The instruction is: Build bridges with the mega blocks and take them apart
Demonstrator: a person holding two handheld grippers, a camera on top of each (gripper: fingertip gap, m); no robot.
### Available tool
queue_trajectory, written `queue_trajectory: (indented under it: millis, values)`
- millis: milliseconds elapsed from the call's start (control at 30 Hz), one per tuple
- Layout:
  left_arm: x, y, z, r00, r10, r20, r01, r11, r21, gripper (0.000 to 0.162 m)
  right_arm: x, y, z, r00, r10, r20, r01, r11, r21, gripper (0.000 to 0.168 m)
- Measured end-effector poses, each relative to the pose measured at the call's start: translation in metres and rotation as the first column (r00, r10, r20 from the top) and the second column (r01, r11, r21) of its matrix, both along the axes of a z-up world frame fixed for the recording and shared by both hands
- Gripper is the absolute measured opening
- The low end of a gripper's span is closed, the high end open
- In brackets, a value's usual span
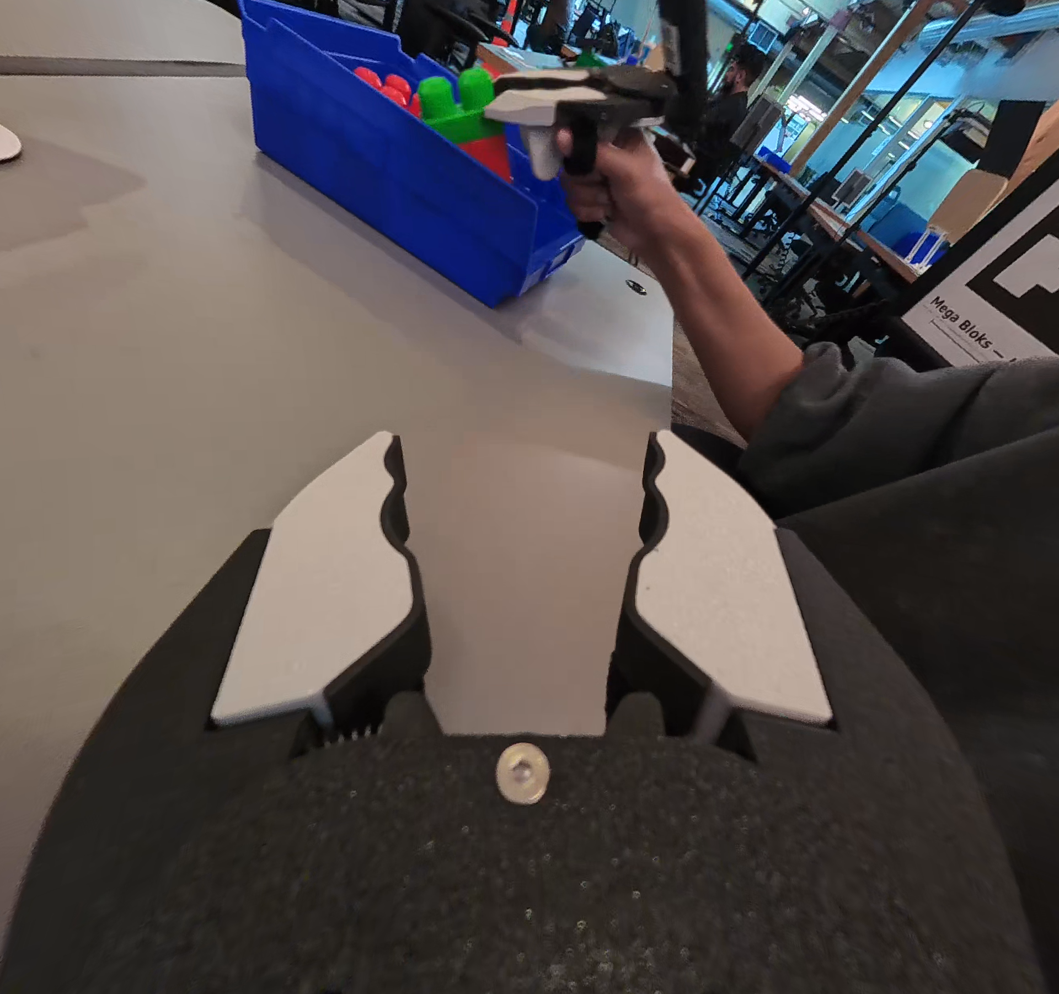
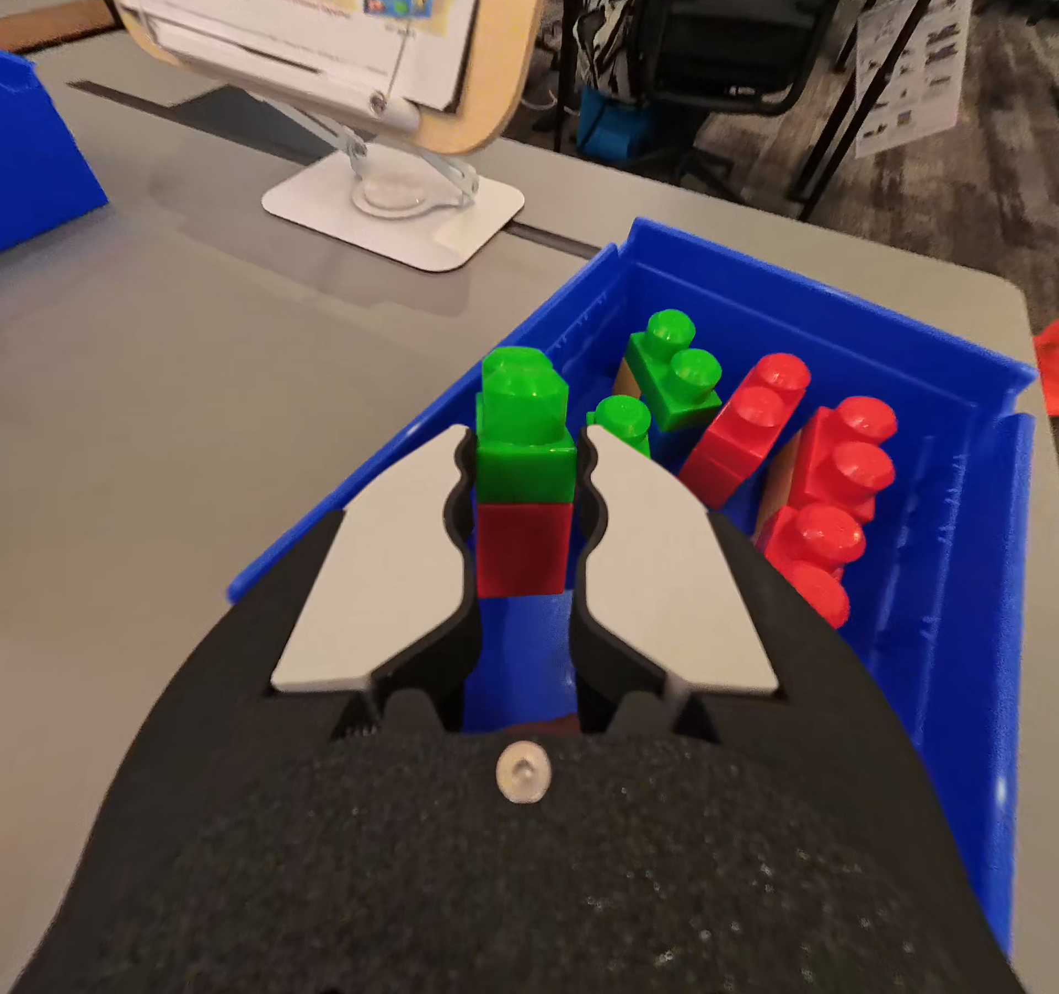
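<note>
Crowding the far right corner of the grey bench [image 1: 172, 365], a blue bin [image 2: 963, 594] holds loose blocks: a green two-stud block [image 2: 676, 382] leaning near the back wall, red blocks [image 2: 745, 434] lying tilted along the right side, one more green stud [image 2: 622, 422] just behind the right finger. Second blue bin [image 2: 34, 153] sits at the left edge of the right wrist view, well apart. Tilted wooden board on a white stand [image 2: 401, 210] stands behind the bin, papers with pictures clipped on it. Beyond the bench edge: chairs, stands, a person seated far off, a printed sign [image 1: 985, 302] at right.

Right tongs [image 2: 524, 451] closed on a green block [image 2: 524, 439] stacked on a red block [image 2: 524, 548]; fingers press the stack's two sides. Stack sits above the bin's near-left wall, upright in the wrist view. From the left wrist view the right tongs [image 1: 498, 101] lie roughly level over the bin, a bare hand [image 1: 624, 193] round the black grip, forearm running down to a dark sleeve [image 1: 894, 422].

Left tongs [image 1: 524, 451] spread wide, nothing between them, hovering above bare bench near its front edge, pointed toward the bin.
</note>
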State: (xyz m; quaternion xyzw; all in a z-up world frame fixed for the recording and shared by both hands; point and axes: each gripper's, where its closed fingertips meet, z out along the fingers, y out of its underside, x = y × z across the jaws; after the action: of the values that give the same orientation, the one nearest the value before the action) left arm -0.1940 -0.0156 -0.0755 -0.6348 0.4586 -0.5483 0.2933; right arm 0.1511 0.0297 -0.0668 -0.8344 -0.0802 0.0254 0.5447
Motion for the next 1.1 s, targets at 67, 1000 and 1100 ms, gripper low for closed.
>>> queue_trajectory:
  millis: [67,1000,1100]
  values:
    - [0.0,-0.003,0.0,1.0,-0.012,0.002,0.012,1.0,-0.004,0.079,0.003,0.009,-0.016,0.999,-0.01,0.031,0.012,0.998,-0.063,0.033]
    - [0.011,-0.019,-0.024,0.993,-0.064,-0.099,0.068,0.997,0.035,0.076,0.007,-0.014,-0.073,0.996,-0.089,0.02,0.09,0.938,-0.336,0.034]
    - [0.011,-0.018,-0.023,0.995,-0.055,-0.087,0.057,0.998,0.031,0.077,0.007,-0.012,-0.072,0.993,-0.113,0.029,0.117,0.933,-0.341,0.047]
